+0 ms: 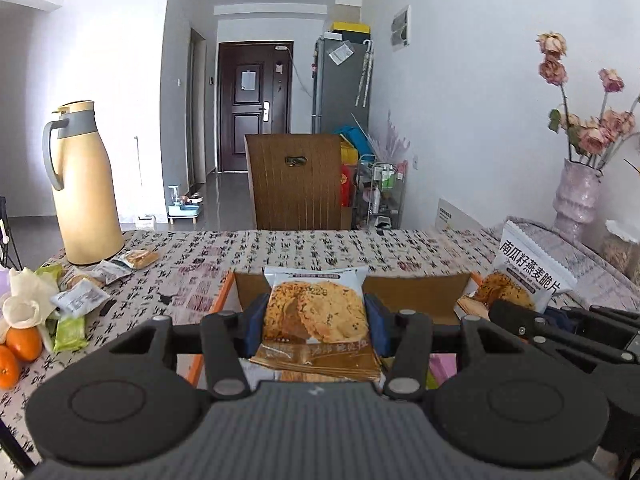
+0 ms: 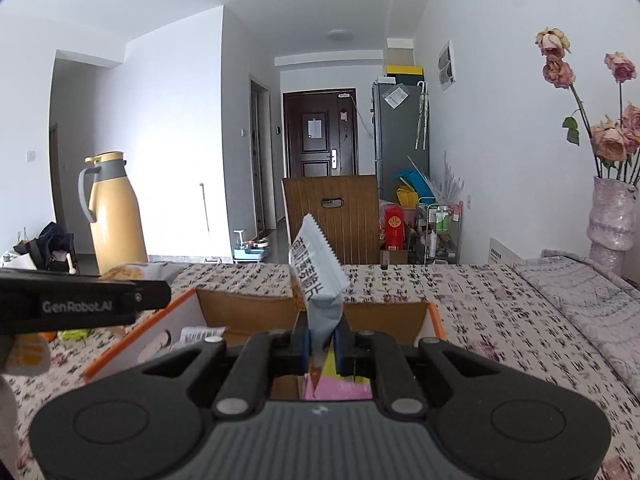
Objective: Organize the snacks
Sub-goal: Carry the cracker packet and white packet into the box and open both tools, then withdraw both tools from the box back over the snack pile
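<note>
From the left wrist view, the left tool (image 1: 316, 322) gripped a cookie packet (image 1: 316, 312) across its width, a blue pad on either side edge, jaws part open to the packet's breadth. The packet hung flat-faced above the open cardboard box (image 1: 420, 294) on the patterned desk (image 1: 312, 248). It looked light and crinkly, a film pouch with a brittle biscuit inside; I judged a hard squeeze would crack it, so the sealed edges were the sensible place to take it. More loose snack packets (image 1: 80, 300) lay at the left by the yellow thermos (image 1: 86, 188) and two oranges (image 1: 16, 354). At the right, the other tool carried a white oat-crisp packet (image 1: 528, 268) over the box's far corner.

From the right wrist view, the right tool (image 2: 322, 346) was clamped tight on that same white oat-crisp packet (image 2: 320, 276), pinching its thin lower seam so it stood edge-on and tilted left. The slick film seemed apt to slip if the grip eased. Beneath it sat the cardboard box (image 2: 434, 322), with pink and yellow items inside. The left tool's black arm (image 2: 80, 304) crossed at the left.
</note>
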`<state>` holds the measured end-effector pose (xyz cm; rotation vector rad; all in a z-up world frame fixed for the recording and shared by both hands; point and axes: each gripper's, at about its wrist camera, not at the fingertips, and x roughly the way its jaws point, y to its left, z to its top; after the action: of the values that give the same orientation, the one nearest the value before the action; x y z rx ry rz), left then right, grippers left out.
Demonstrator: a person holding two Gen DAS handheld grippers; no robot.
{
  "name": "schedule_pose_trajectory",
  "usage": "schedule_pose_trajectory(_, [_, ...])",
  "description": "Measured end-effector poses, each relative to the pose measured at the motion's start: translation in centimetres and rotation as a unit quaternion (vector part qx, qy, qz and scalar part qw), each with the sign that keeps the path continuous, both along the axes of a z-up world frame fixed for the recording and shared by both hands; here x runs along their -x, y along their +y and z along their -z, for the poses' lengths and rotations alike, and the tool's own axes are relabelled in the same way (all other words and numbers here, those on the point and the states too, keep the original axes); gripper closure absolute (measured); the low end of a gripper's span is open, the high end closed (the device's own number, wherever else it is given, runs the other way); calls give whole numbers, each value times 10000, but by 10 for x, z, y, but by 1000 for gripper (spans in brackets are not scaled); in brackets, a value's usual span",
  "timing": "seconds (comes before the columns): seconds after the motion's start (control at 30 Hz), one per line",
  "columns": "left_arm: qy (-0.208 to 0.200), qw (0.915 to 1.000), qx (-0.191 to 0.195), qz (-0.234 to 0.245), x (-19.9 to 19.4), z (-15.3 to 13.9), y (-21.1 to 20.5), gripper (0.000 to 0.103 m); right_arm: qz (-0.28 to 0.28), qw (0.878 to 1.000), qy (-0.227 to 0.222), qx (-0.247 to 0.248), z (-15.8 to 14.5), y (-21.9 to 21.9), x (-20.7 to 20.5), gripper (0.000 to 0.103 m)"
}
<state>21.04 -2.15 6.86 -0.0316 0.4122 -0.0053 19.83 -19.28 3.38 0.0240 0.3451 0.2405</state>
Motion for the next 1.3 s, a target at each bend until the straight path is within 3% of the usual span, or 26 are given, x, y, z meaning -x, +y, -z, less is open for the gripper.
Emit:
schedule_pose_trajectory(0.3, [-89, 9999, -8, -126, -33, 20, 7, 52, 118, 9999, 114, 3, 22, 3, -42, 92])
schedule_pose_trajectory(0.53, [101, 9999, 26, -89, -47, 41, 11, 52, 49, 9994, 327, 42, 37, 5, -51, 91])
schedule_pose_trajectory(0.6, [118, 9999, 93, -64, -47, 44, 14, 50, 94, 9993, 370, 59, 39, 5, -52, 87])
schedule_pose_trajectory(0.63, [106, 9999, 103, -79, -46, 44, 16, 44, 134, 9992, 377, 91, 39, 5, -52, 86])
schedule_pose_trajectory(0.67, [76, 9999, 119, -80, -45, 45, 17, 29, 160, 9991, 381, 132, 40, 5, -52, 84])
schedule_pose_trajectory(0.7, [20, 9998, 143, -101, -42, 44, 19, 19, 179, 9990, 389, 148, 41, 5, -52, 72])
schedule_pose_trajectory(0.73, [-69, 9997, 165, -156, -40, 43, 20, 2, 200, 9989, 395, 141, 41, 3, -51, 51])
schedule_pose_trajectory(0.83, [-311, 9991, 217, -180, -32, 38, 22, 0, 333, 9990, 261, 151, 40, 2, -46, 12])
schedule_pose_trajectory(0.9, [-367, 9986, 316, -188, -30, 38, 24, 0, 443, 9988, 146, 152, 37, 0, -42, 3])
schedule_pose_trajectory(1.3, [-392, 9982, 322, -317, -30, 36, 24, 0, 457, 9985, 286, -113, 38, -9, -45, 0])
